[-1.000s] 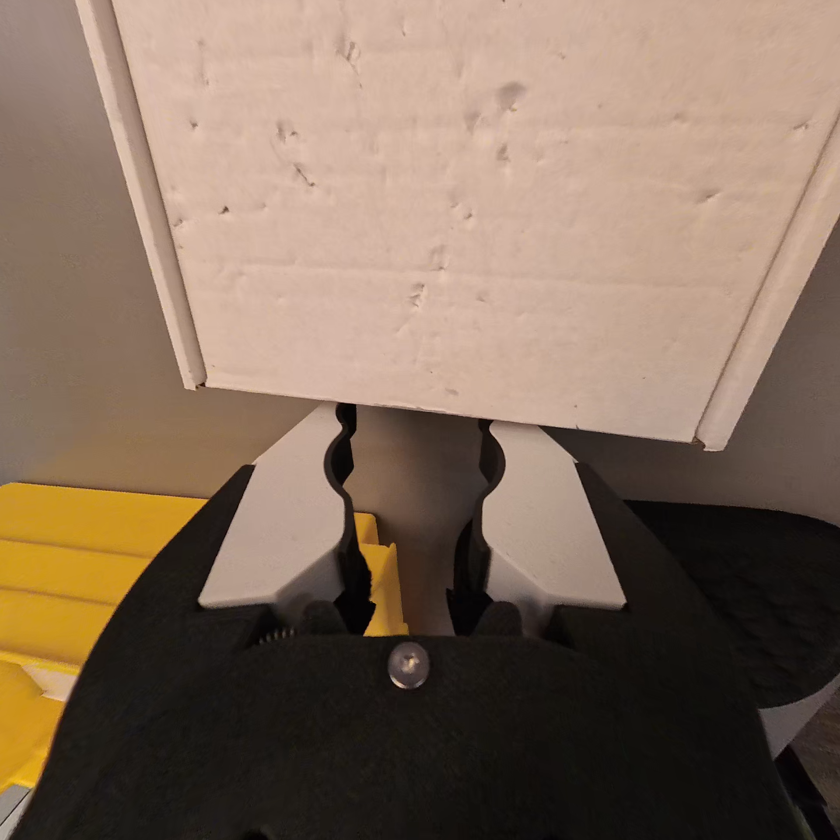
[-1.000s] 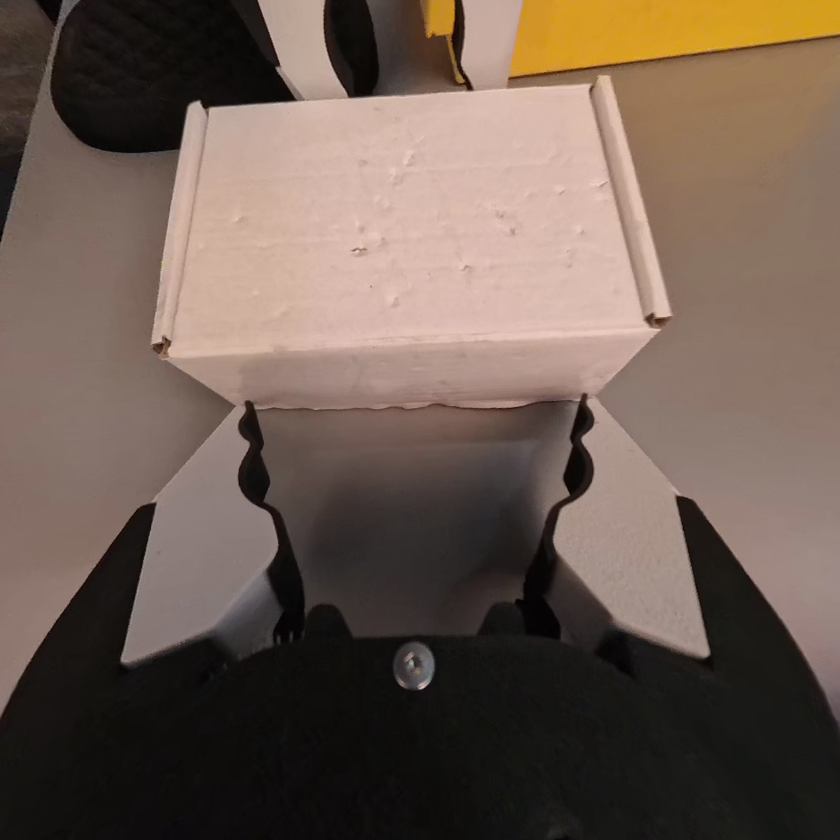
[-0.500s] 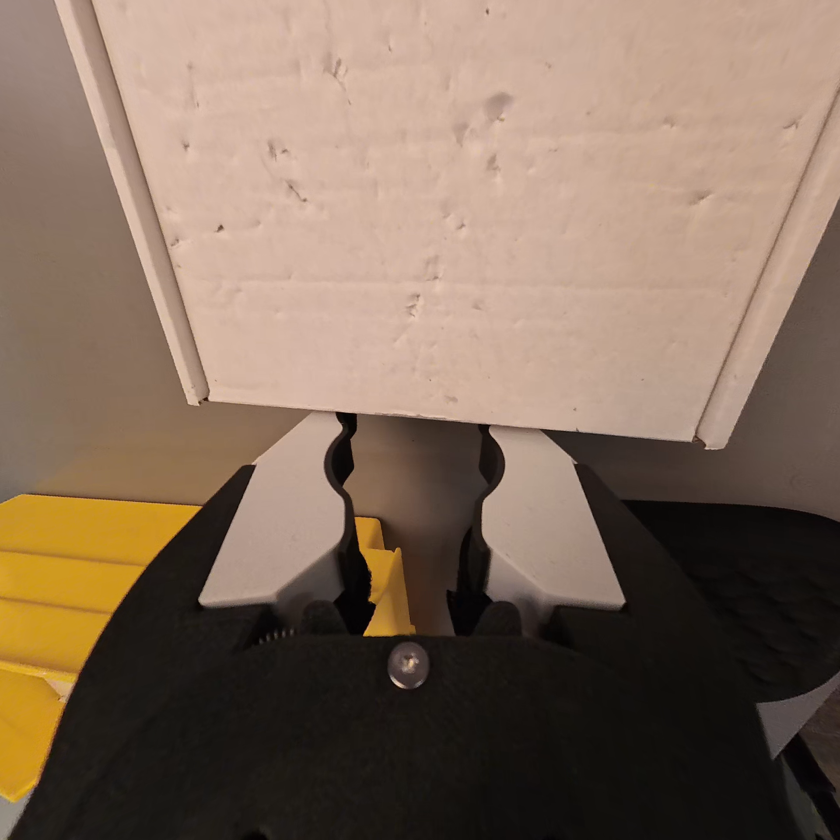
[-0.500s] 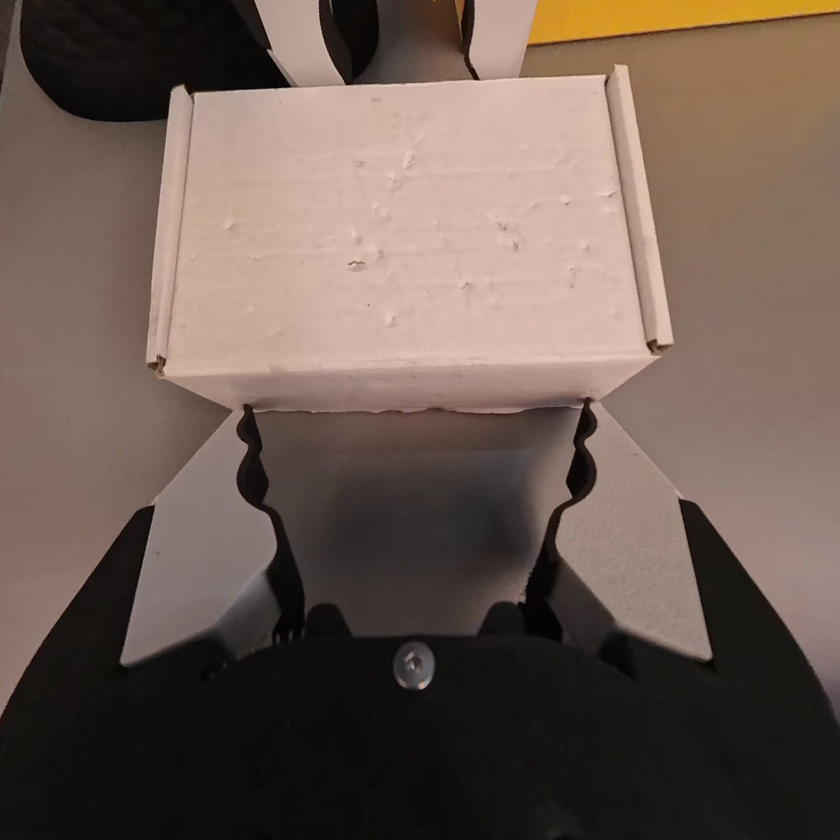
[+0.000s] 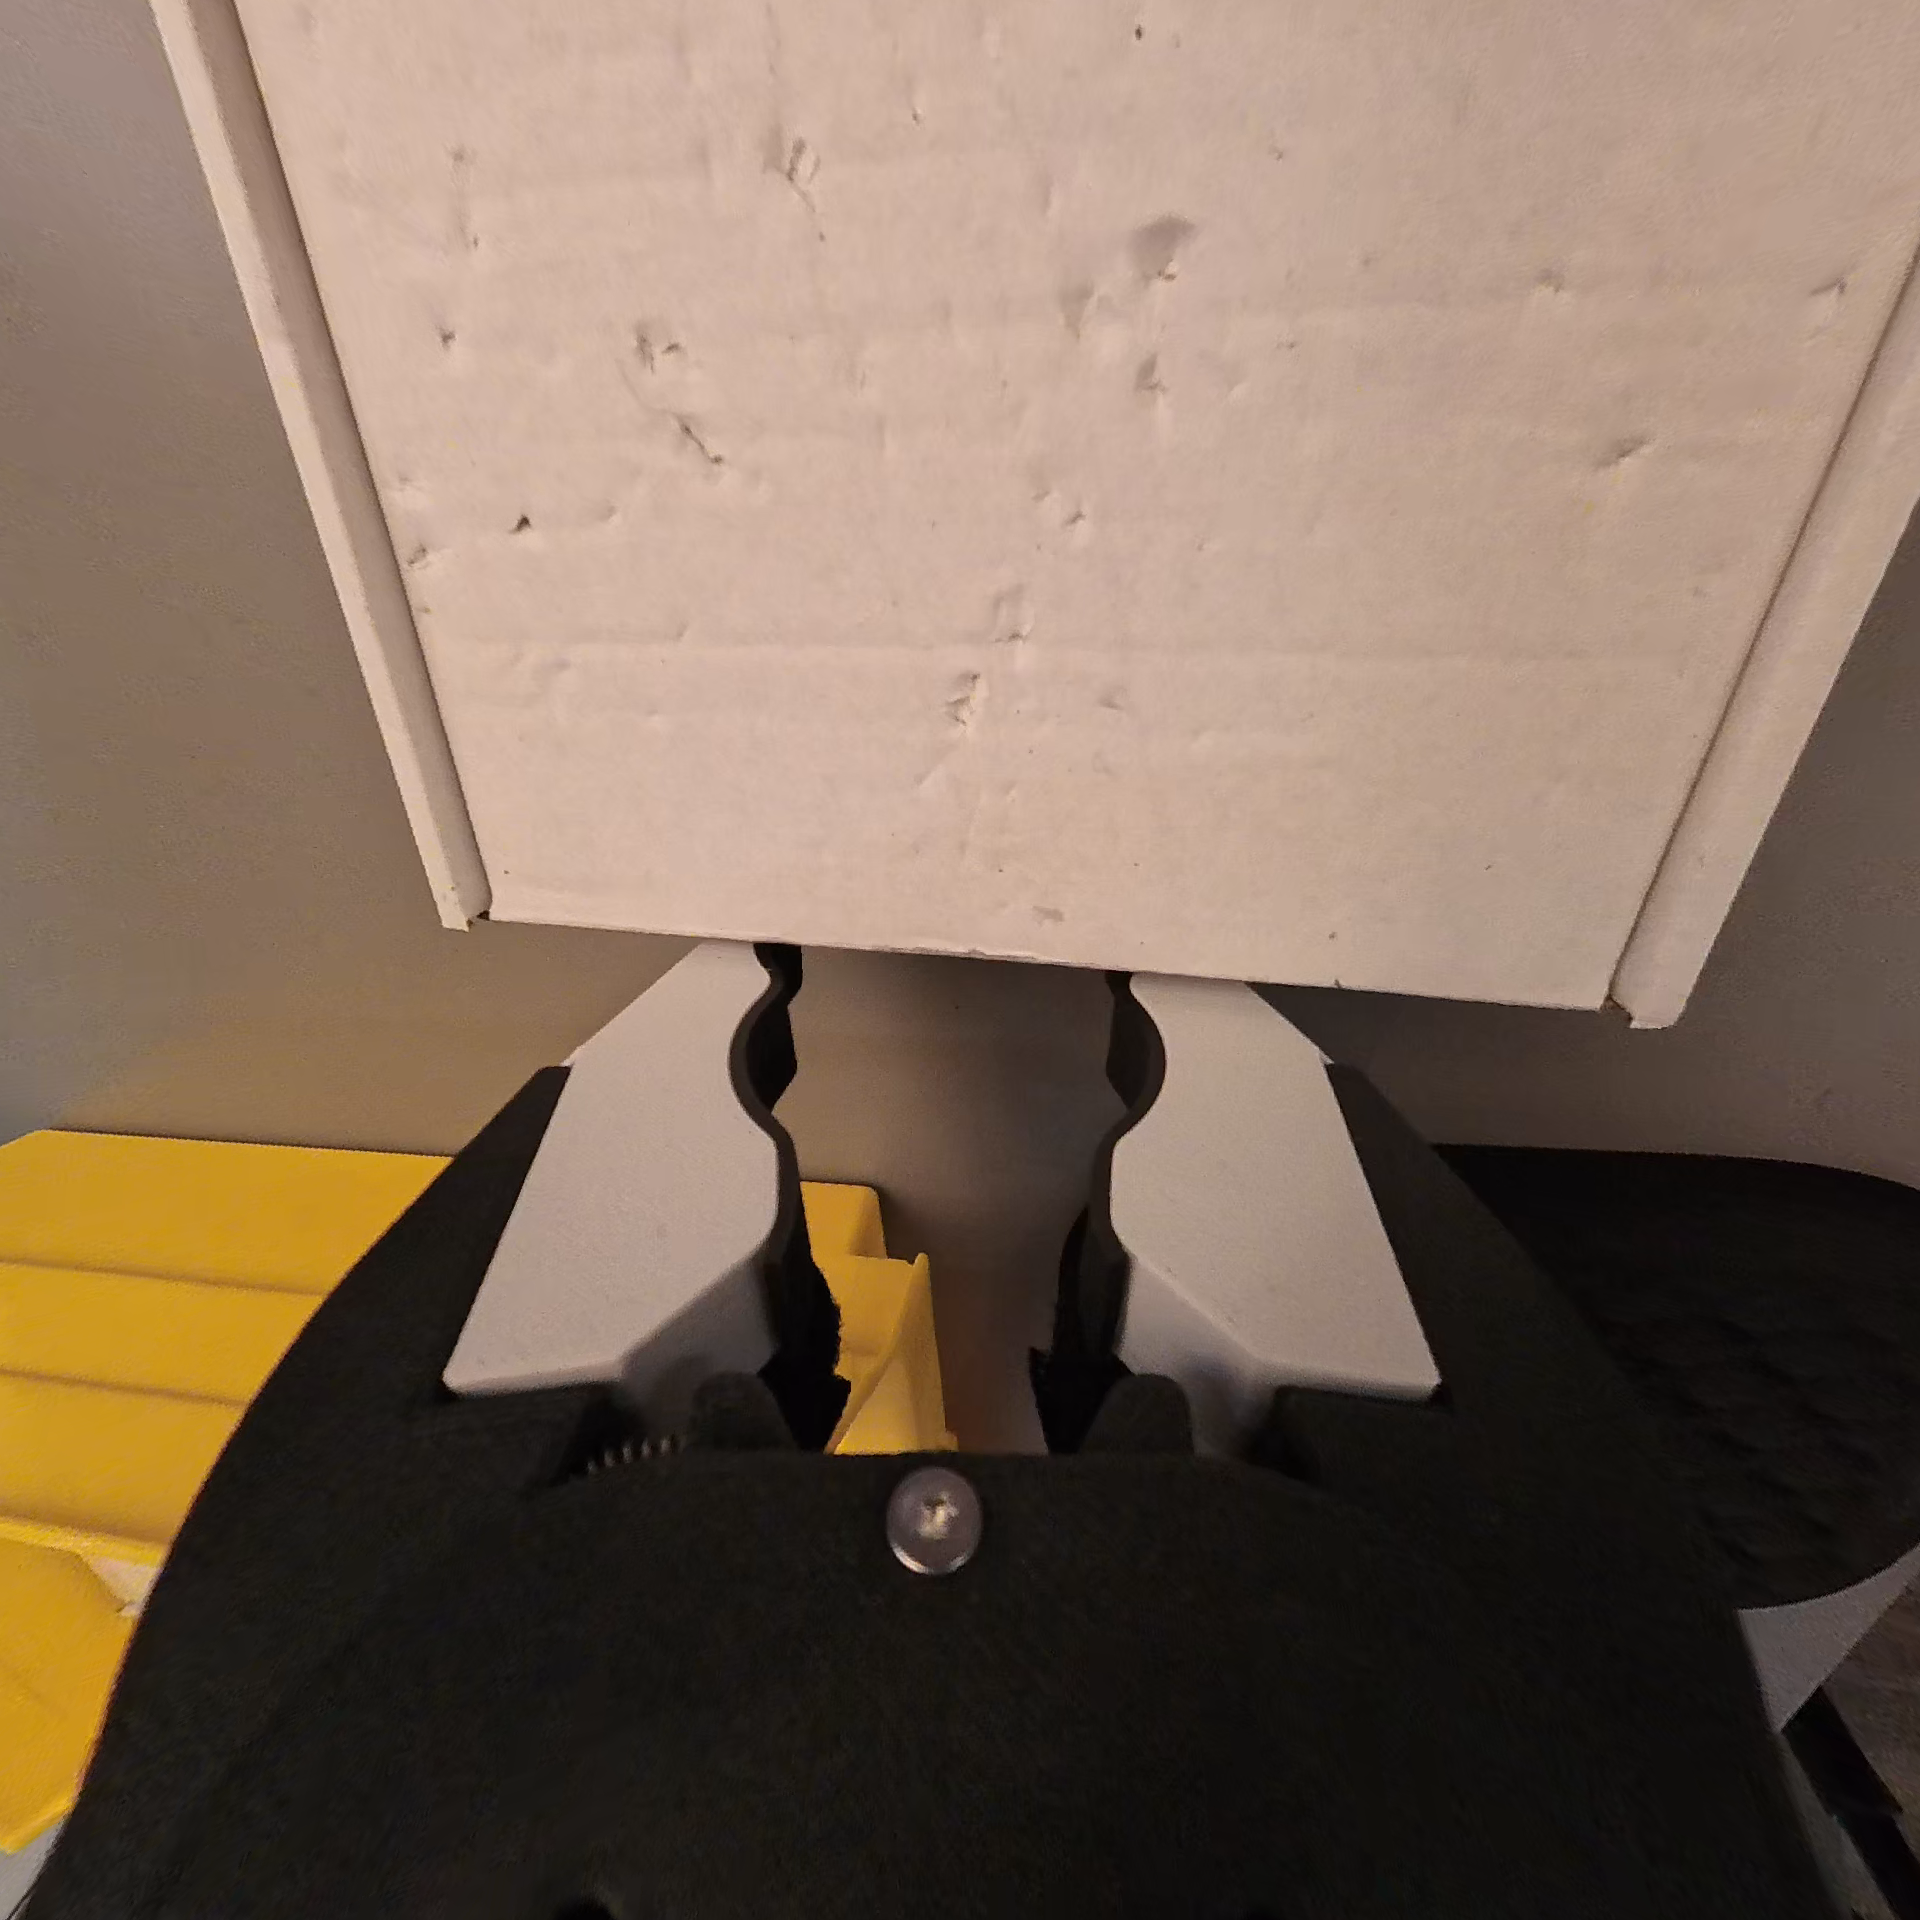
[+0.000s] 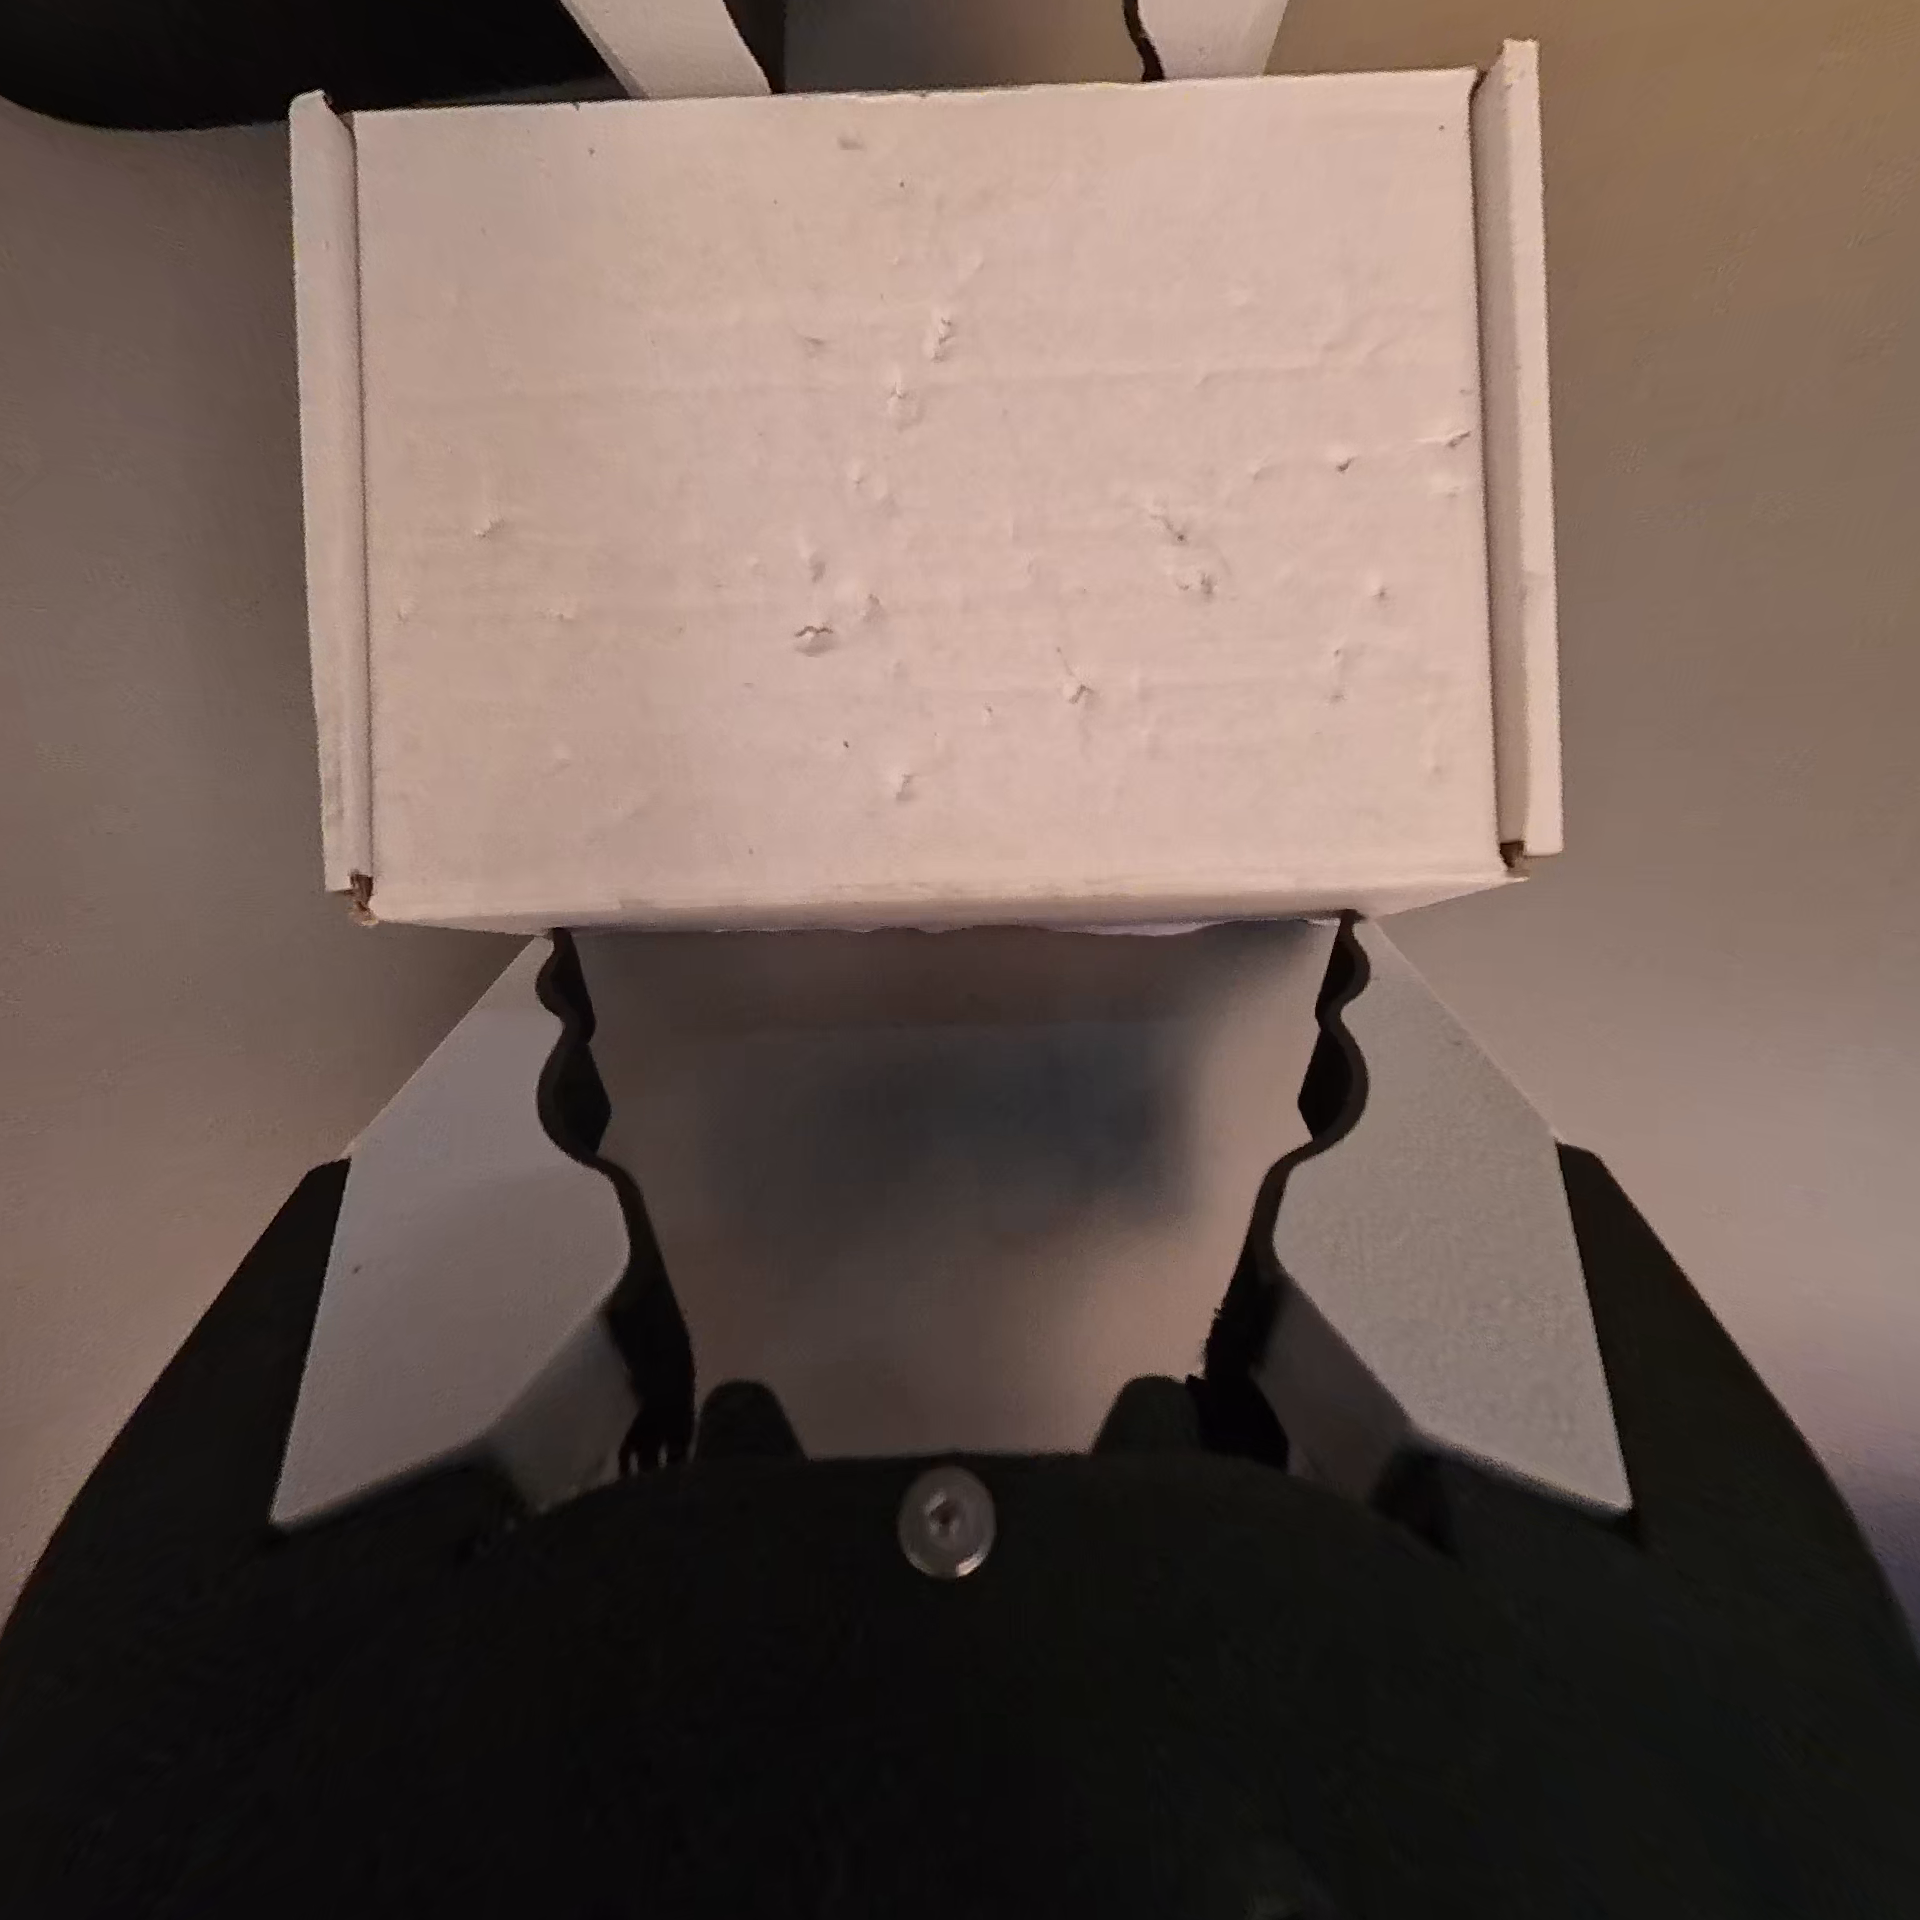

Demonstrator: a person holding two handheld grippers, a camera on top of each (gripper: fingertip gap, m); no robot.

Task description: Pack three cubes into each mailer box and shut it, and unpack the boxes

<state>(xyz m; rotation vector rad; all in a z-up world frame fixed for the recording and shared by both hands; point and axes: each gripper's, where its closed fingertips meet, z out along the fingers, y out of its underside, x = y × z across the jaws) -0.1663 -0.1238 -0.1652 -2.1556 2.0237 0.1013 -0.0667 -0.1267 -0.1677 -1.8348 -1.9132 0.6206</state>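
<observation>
Left wrist view: a closed white mailer box (image 5: 1039, 468) fills the upper two thirds of the frame, its dented cardboard face turned to the camera and its folded side edges running down the left and right. It sits on the grey bench (image 5: 156, 779). The left tool (image 5: 951, 961) reaches up from the bottom centre, and its two grey fingers (image 5: 665, 1143) end right at the lower edge of the box. The tips are hidden behind that edge, so contact cannot be judged. The jaws stand apart with a moderate gap, and bare bench shows between them. A yellow bin (image 5: 187, 1278) lies at the lower left, partly behind the tool's black body. A dark rounded pad (image 5: 1683, 1351) lies at the lower right.

Right wrist view: the same mailer box (image 6: 914, 499) occupies the upper half of the frame, lid shut, with its rolled side flaps visible at both ends. The right tool (image 6: 951, 930) comes up from the bottom, jaws spread wide. Its fingertips meet the near lower edge of the box close to the two corners; nothing is held between them. At the top edge of the frame, beyond the box, the grey fingers of the left tool (image 6: 935, 42) show. Grey bench (image 6: 135, 623) surrounds the box on both sides.
</observation>
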